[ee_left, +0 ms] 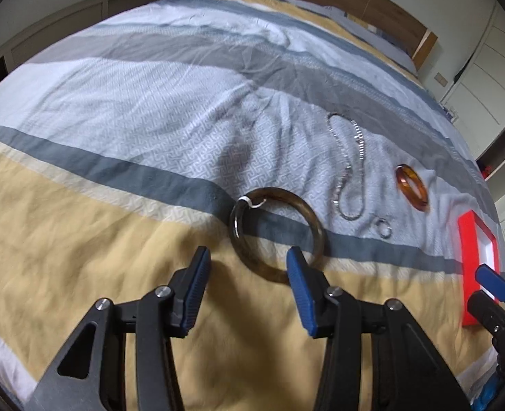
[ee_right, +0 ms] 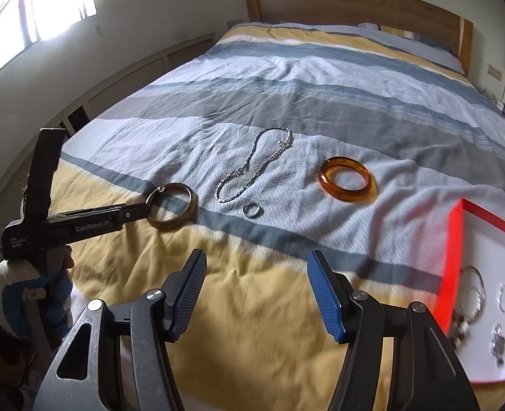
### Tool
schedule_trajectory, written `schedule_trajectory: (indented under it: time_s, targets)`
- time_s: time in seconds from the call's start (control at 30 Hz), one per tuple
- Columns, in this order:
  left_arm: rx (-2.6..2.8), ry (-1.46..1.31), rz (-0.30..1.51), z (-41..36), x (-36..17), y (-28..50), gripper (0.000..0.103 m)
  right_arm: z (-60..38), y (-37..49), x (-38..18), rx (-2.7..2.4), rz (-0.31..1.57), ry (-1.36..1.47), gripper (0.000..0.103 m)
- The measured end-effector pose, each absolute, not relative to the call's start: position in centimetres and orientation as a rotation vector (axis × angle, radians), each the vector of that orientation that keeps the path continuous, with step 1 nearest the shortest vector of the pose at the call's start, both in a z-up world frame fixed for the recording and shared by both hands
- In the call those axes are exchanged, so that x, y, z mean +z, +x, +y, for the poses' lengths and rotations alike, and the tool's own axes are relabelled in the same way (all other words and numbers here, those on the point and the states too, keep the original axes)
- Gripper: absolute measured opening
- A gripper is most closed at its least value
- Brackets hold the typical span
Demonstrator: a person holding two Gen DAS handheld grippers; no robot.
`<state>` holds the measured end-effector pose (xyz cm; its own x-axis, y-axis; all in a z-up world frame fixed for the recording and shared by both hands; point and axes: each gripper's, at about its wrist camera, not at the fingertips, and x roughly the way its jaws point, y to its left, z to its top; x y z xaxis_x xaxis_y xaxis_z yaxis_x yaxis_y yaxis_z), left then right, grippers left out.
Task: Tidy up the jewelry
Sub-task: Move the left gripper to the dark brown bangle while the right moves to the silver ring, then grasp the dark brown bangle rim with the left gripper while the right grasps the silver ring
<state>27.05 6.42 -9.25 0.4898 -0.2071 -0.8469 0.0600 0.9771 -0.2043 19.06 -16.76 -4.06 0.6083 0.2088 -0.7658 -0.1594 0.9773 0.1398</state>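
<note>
At the lower centre of the left wrist view, the left hand-held gripper (ee_left: 249, 262) stands released, its right finger overlapping the near rim of the dark bangle (ee_left: 276, 233) on the bed (ee_left: 81, 212) — so picking up this bangle looks like the step in hand. The next move probably calls for closing on the rim without pushing it into the soft cover. Rightward lie the silver chain (ee_left: 350, 171), a small ring (ee_left: 383, 227) and the amber bangle (ee_left: 411, 186). The red box (ee_right: 453, 263) sits at the right edge, cut off and blurred — its contents are hard to identify. The right hand-held gripper (ee_right: 257, 267) is released too, holding nothing.
</note>
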Motion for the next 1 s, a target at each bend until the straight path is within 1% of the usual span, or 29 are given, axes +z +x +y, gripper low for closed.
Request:
schedule_trajectory:
  time_s: [0.13, 0.2, 0.37, 0.47, 0.57, 0.63, 0.67, 0.7, 0.73, 0.8, 1.0]
  targets:
    - [-0.127, -0.154, 1.092, 6.3, -11.6, 29.1, 0.035, -16.1, 22.4, -5.9, 0.227, 0.912, 0.057, 0.056]
    - [-0.119, -0.146, 1.09, 6.3, -12.3, 29.4, 0.033, -15.9, 23.8, -6.6, 0.239, 0.918, 0.054, 0.054]
    - [-0.123, -0.121, 1.048, 6.1, -13.0, 28.9, 0.032, -15.4, 26.9, -8.9, 0.252, 0.943, 0.064, 0.049]
    - [-0.12, -0.135, 1.021, 6.3, -13.2, 28.5, 0.031, -15.2, 28.1, -10.2, 0.265, 0.962, 0.073, 0.042]
    - [-0.11, -0.124, 1.006, 6.1, -13.2, 28.3, 0.031, -14.8, 28.7, -11.2, 0.276, 0.973, 0.074, 0.039]
    - [-0.106, -0.119, 1.004, 6.0, -13.2, 28.3, 0.029, -14.6, 28.9, -11.6, 0.281, 0.975, 0.071, 0.032]
    - [-0.102, -0.114, 1.002, 6.0, -13.0, 28.3, 0.027, -14.5, 29.0, -11.7, 0.285, 0.976, 0.07, 0.023]
    - [-0.099, -0.107, 0.998, 5.9, -12.9, 28.2, 0.021, -14.4, 29.0, -11.8, 0.292, 0.979, 0.07, 0.021]
    - [-0.098, -0.104, 0.989, 5.8, -12.7, 28.0, 0.016, -14.4, 28.9, -11.8, 0.297, 0.979, 0.066, 0.021]
    - [-0.103, -0.111, 0.97, 5.9, -12.3, 27.6, 0.009, -14.3, 28.7, -11.7, 0.31, 0.979, 0.063, 0.02]
    - [-0.123, -0.151, 0.957, 6.3, -10.9, 25.4, 0.008, -14.7, 25.9, -10.1, 0.322, 0.961, 0.073, 0.02]
